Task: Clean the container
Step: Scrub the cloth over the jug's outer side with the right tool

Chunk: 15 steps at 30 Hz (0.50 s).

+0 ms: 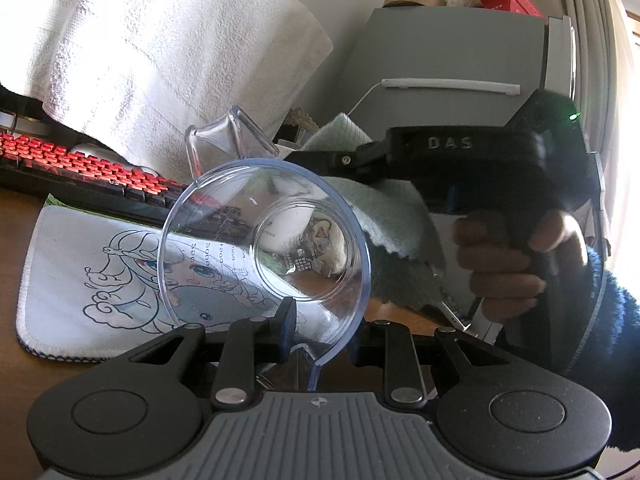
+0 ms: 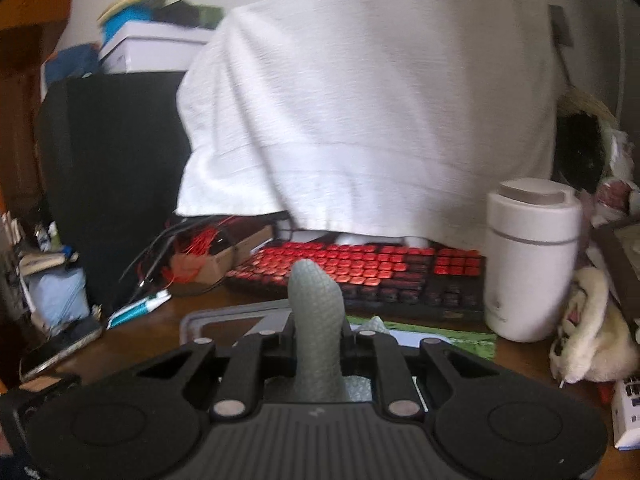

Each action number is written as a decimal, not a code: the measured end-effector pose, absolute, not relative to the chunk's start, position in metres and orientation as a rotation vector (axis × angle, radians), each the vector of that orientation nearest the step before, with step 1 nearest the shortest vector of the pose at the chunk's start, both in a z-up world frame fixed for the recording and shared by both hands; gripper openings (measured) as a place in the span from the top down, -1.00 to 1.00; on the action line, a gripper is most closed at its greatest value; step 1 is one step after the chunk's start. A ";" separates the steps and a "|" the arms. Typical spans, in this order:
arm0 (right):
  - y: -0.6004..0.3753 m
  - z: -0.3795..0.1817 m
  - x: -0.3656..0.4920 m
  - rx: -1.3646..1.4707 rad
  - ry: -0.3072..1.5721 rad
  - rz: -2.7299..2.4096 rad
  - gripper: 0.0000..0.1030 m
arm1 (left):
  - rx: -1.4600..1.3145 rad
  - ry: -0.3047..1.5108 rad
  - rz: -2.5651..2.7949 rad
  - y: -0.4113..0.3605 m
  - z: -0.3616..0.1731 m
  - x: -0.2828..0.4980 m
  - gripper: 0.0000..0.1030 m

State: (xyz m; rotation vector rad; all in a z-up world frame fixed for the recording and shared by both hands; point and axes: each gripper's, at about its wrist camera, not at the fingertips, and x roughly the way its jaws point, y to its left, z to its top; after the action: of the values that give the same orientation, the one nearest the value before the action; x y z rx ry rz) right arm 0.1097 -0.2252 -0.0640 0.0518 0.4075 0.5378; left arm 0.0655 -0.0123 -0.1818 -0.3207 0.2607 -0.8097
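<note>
Clear jug and grey-green cloth, one in each claw, above the desk.

Left gripper (image 1: 316,336) pinches the clear jug (image 1: 264,240) by its rim, mouth facing the camera. Right gripper (image 2: 318,334) is clamped on the cloth (image 2: 316,308), held just right of the jug, red keyboard (image 2: 372,268) behind.

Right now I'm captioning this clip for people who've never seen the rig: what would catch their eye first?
The clear measuring cup, pinched by its rim in the left gripper, mouth facing the camera. Beside it, the right gripper is shut on a grey-green cloth. Behind, a red-keyed keyboard glows under a big draped white towel.
</note>
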 end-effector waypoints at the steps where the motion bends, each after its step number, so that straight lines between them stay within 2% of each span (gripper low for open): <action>1: -0.227 -0.065 0.111 0.057 0.405 0.529 0.73 | -0.321 0.261 -0.809 -0.012 -0.182 0.065 0.49; 15: -0.179 -0.074 0.069 0.010 0.323 0.581 0.66 | -0.325 0.263 -0.809 -0.011 -0.181 0.064 0.49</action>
State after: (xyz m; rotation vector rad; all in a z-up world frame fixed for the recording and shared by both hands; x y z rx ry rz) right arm 0.0691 -0.1792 -0.0735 0.0100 0.3233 0.5806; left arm 0.0641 -0.0107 -0.1811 -0.3250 0.2626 -0.8088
